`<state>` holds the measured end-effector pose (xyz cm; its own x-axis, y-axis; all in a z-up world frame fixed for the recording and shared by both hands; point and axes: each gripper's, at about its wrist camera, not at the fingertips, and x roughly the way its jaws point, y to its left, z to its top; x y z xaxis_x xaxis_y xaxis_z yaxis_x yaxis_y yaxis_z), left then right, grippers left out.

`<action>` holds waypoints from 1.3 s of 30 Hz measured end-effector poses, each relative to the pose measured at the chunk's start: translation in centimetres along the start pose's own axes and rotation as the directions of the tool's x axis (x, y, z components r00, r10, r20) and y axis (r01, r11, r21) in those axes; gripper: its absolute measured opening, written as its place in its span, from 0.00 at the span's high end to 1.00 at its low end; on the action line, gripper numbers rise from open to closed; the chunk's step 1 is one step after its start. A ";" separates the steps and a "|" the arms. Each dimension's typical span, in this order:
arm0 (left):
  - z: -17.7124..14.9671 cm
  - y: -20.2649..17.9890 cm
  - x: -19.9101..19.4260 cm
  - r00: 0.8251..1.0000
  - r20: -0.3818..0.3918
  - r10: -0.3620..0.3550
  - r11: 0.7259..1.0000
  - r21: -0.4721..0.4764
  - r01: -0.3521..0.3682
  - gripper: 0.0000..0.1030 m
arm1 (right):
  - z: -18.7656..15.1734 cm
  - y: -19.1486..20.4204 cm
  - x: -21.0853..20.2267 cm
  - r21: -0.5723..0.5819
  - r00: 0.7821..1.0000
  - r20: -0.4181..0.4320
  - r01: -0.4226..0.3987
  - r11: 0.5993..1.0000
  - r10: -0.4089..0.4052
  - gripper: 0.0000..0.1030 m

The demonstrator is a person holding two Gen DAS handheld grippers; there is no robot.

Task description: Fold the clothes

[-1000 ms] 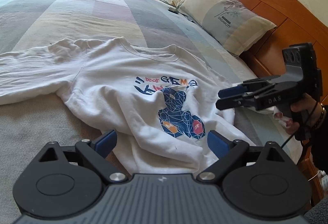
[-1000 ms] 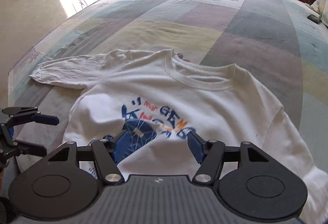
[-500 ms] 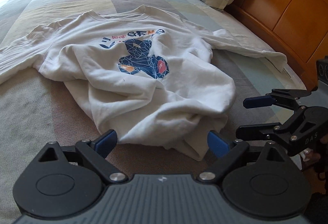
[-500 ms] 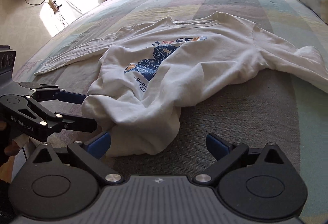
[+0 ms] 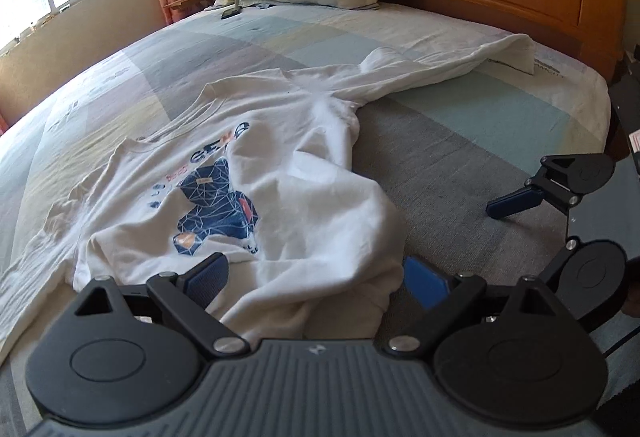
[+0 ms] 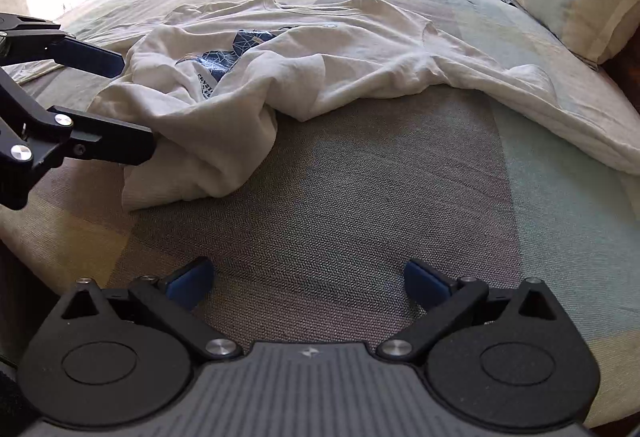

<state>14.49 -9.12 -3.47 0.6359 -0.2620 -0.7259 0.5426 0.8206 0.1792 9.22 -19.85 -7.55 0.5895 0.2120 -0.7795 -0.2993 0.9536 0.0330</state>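
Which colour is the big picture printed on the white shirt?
Mostly dark blue print, with small orange and red patches; clearest in the left wrist view.

Left gripper (image 5: pixel 316 277): I am now straddling the sweatshirt's (image 5: pixel 320 205) bunched hem, having been hovering short of it.
Right gripper (image 6: pixel 306 283): I am now sitting back over bare bedspread (image 6: pixel 360 197), away from the cloth.
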 end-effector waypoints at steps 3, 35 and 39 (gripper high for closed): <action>1.1 -1.6 1.9 1.000 -0.022 -0.021 0.998 0.066 0.022 0.08 | -0.4 0.1 -0.1 -0.001 1.000 0.023 0.007 1.000 -0.007 0.00; 1.3 9.8 -1.8 0.992 0.021 0.127 0.981 -0.150 -0.122 0.08 | -1.1 -0.2 -0.4 0.002 0.997 0.078 0.006 1.000 -0.006 0.00; 2.4 6.0 -2.4 0.998 0.056 0.021 0.998 -0.068 -0.017 0.08 | -1.1 -0.2 -0.4 0.007 0.996 0.087 0.010 1.000 -0.010 0.00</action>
<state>17.53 -4.74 0.91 0.6769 -0.2725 -0.6838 0.4931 0.8575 0.1464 8.18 -20.34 -7.94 0.6558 0.2201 -0.7222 -0.2884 0.9570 0.0297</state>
